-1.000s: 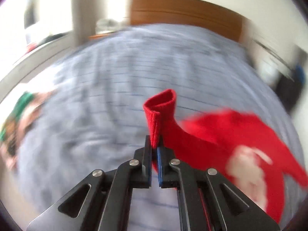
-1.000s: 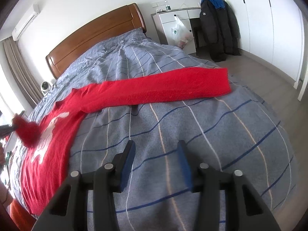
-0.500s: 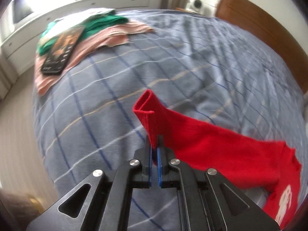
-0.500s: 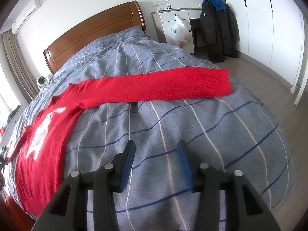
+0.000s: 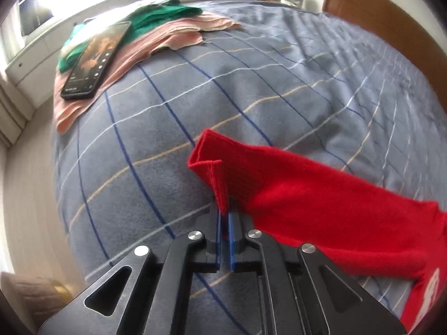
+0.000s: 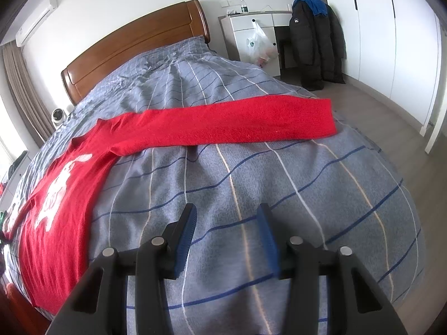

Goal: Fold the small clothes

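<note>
1. The left gripper (image 5: 225, 215) pinches the cuff of one sleeve (image 5: 293, 195) of the red sweater (image 6: 58, 209). Its jaws have just been opening a little, but the cuff's edge sits between the pads and stands up just ahead of the tips.
2. The sleeve trails away to the claw's right and the sweater lies spread on the bed (image 5: 251, 83), so the step looks like laying this sleeve out flat before folding.
3. Release only once the cuff rests on the bedding — let go too high and it will probably curl.
4. The right gripper (image 6: 227, 233) hovers spread and empty over bare bedding; the other sleeve (image 6: 237, 122) lies straight, well ahead of it.
5. Keep clear of the phone (image 5: 96, 60) on the pink cloth (image 5: 134, 55) — far ahead, to the claw's left.
</note>
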